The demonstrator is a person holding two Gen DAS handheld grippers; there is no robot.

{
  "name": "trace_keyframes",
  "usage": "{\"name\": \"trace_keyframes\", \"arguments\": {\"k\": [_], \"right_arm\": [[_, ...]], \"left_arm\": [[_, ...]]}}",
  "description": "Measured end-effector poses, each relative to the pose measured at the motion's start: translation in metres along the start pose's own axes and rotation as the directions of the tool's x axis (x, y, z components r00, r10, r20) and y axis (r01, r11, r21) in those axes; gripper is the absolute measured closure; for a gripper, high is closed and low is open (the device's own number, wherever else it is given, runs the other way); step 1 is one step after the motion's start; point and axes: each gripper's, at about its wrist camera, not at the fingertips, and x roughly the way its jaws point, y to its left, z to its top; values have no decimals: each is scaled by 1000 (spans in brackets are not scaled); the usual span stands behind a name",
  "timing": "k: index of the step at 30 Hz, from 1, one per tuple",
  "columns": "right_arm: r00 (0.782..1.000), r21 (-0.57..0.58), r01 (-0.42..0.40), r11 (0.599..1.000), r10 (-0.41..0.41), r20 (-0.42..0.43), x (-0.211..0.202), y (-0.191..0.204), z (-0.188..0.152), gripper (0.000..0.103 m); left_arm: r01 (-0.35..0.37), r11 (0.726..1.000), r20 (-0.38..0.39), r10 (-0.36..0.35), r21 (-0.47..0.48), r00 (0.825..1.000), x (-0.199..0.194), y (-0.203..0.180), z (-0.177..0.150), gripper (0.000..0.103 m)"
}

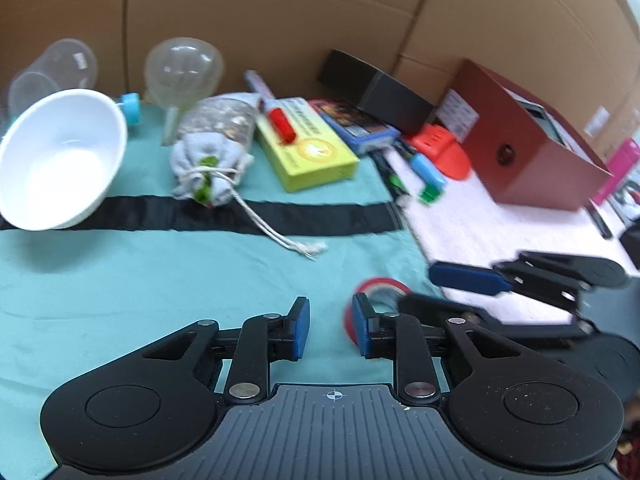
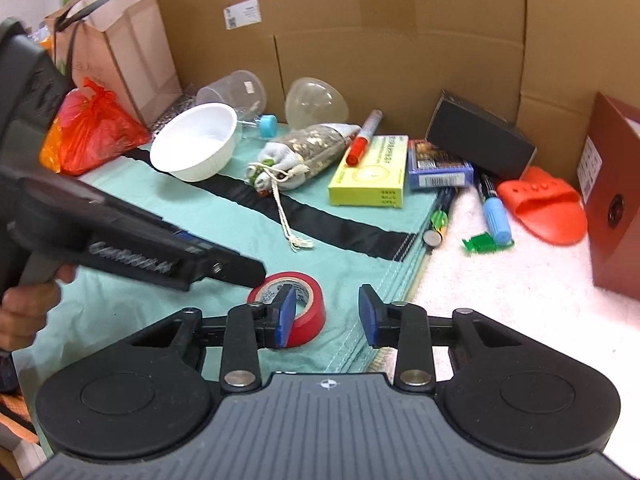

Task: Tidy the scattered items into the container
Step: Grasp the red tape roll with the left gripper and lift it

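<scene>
Red electrical tape [image 2: 295, 307] lies flat on the teal cloth [image 2: 168, 304], its hole facing up, and serves as the landmark. Seen from the right wrist, the right gripper [image 2: 327, 316] stands parted and empty just right of the roll, its left finger overlapping the roll's near edge, so the tape lies slightly left of the gap between the fingers. The left gripper [image 1: 330, 328], also spread and holding nothing, sits left of the roll; in its own view the tape [image 1: 380, 300] shows just beyond its right finger. Both are near it; the right looks the better placed, needing, I judge, only a small leftward shift before closing. A ring has no long axis, so a grip across the wall or the whole roll should serve.

Beyond the tape and leftward, the white bowl [image 2: 195, 141] rests tilted and empty, the likeliest container. Behind it a clear plastic cup [image 2: 236, 90] lies on its side, nothing visible within. Beyond the tape, a drawstring pouch [image 2: 296, 158], red marker [image 2: 362, 144] and yellow-green box [image 2: 370, 174] lie untidied.
</scene>
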Motion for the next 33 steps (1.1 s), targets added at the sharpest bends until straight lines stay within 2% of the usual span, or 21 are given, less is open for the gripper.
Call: {"name": "trace_keyframes", "arguments": {"k": [3, 7, 15, 19, 20, 23, 27, 32, 33], "right_arm": [[1000, 11, 0, 1000, 0, -4, 2, 0, 0, 68], [1000, 14, -1, 1000, 1, -12, 3, 1, 0, 75], [999, 64, -27, 998, 29, -32, 10, -4, 2, 78], [998, 93, -50, 994, 54, -35, 10, -9, 0, 78], [997, 108, -59, 992, 63, -36, 10, -11, 0, 83], [996, 123, -77, 989, 82, -36, 9, -11, 0, 89], [997, 102, -65, 993, 69, -35, 3, -7, -1, 90], [999, 71, -41, 997, 40, 8, -16, -9, 2, 90], [999, 69, -33, 997, 32, 22, -21, -12, 3, 90]], "left_arm": [[13, 1000, 2, -13, 19, 1000, -1, -5, 1, 67], [67, 998, -18, -67, 0, 998, 6, -4, 0, 68], [99, 993, -21, -100, -58, 995, 16, 7, 0, 67], [116, 991, -20, -117, -63, 993, 16, 5, -2, 70], [118, 991, -20, -120, -64, 993, 16, 3, -3, 70], [99, 994, -20, -101, -55, 995, 15, -1, -3, 71], [76, 996, -20, -77, -53, 997, 11, -7, -5, 84], [75, 997, 19, -74, -34, 997, 0, -24, 5, 85], [78, 997, 29, -78, -26, 997, -2, -29, 9, 82]]}}
